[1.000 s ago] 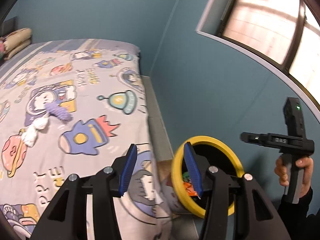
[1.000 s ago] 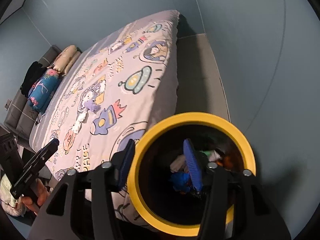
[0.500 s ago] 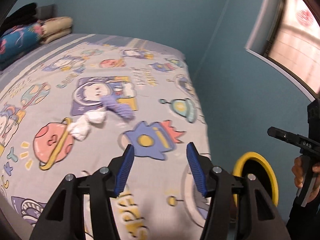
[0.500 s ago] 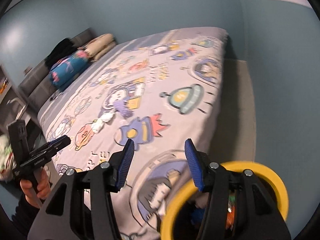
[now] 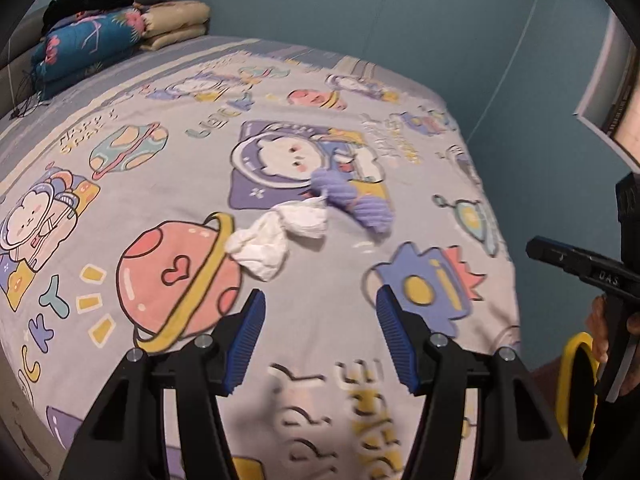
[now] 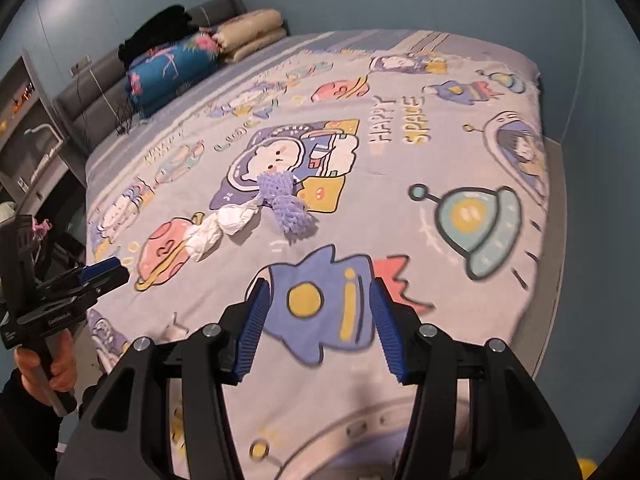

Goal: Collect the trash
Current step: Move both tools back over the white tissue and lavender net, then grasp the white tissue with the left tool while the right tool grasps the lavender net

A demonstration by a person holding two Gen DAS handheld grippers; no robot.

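Note:
Crumpled white tissue (image 5: 280, 232) and a purple fuzzy cloth (image 5: 352, 200) lie together in the middle of the cartoon-print bed (image 5: 120, 128). They also show in the right wrist view as the tissue (image 6: 218, 228) and the cloth (image 6: 284, 200). My left gripper (image 5: 320, 336) is open and empty above the bed, short of the tissue. My right gripper (image 6: 316, 328) is open and empty over the bed's near edge. The yellow-rimmed trash bin (image 5: 576, 392) stands on the floor at the bed's right corner.
Folded blankets and pillows (image 5: 100, 40) are stacked at the head of the bed. Blue walls (image 5: 400, 20) close in behind and to the right. A window frame (image 5: 608, 80) is at the right. Shelving (image 6: 28, 128) stands at the left of the bed.
Both grippers have swung away from the yellow bin and up over the bed. The tissue and purple cloth are now closer and more central. Both stayed open.

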